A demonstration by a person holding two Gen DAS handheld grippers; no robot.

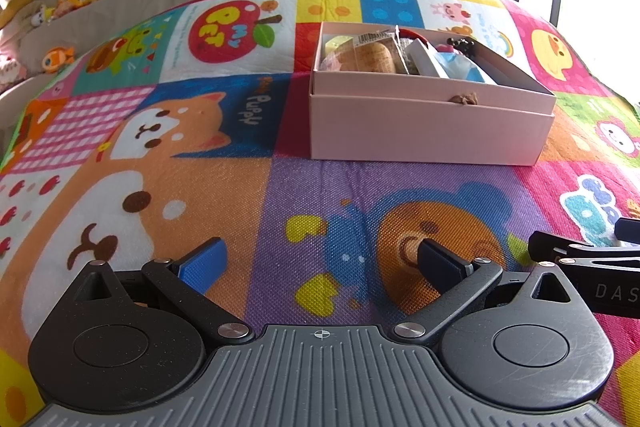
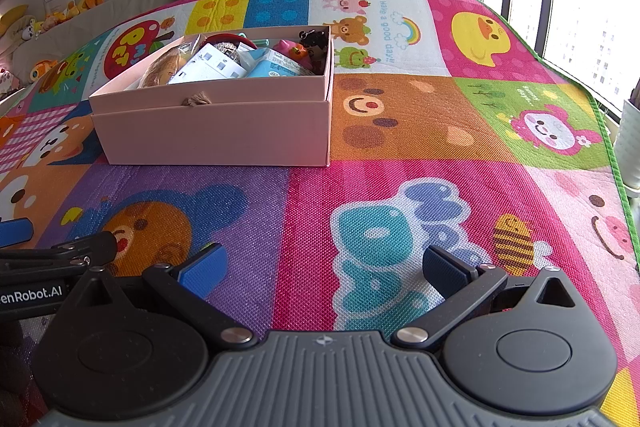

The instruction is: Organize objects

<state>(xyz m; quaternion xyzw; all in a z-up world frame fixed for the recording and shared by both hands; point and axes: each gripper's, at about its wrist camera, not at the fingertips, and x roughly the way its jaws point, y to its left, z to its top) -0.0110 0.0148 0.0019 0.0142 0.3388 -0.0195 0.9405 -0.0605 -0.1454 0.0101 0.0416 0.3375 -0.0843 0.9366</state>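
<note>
We hold both claws, left claw (image 1: 322, 261) and right claw (image 2: 324, 267), wide and empty over open play mat (image 2: 400, 155); pink box (image 1: 424, 123) sits ahead, mid-mat, well apart.

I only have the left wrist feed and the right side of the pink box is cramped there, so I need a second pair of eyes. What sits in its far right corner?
Observer: In the right wrist view, a small dark-haired figure stands in that corner of the pink box.
Operator: Anything beside it?
Observer: A pink and orange toy lies just left of the figure.
Operator: Is my right gripper holding something?
Observer: No, the right gripper is open and empty over the play mat, short of the box.
</note>
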